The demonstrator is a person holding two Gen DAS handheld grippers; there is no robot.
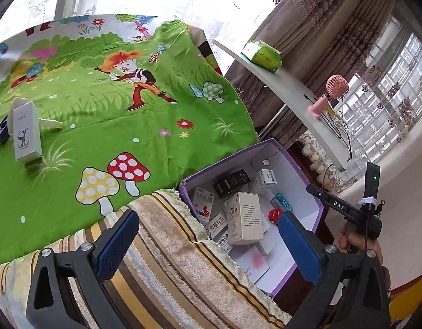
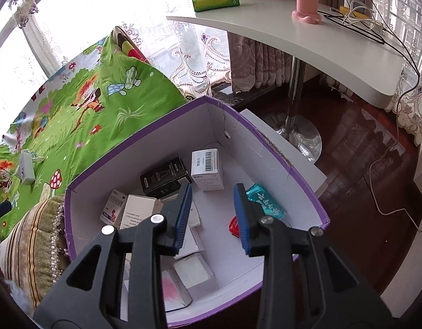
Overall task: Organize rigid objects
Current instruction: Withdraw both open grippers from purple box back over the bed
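The right gripper (image 2: 212,216) hangs empty over the purple box (image 2: 279,153), fingers apart; the left gripper (image 1: 208,244) gapes wide too; a white carton (image 1: 26,134) stands far ahead, left of the left fingers; I'd reach it squarely, gripping its narrow faces.

bright daylight pours through tall windows (image 2: 16,54) hung with white lace curtains (image 2: 189,54) and brown patterned drapes (image 1: 306,13). a curved white table (image 2: 334,54) on a chrome pedestal (image 2: 295,96) stands over the dark glossy wooden floor (image 2: 361,164).
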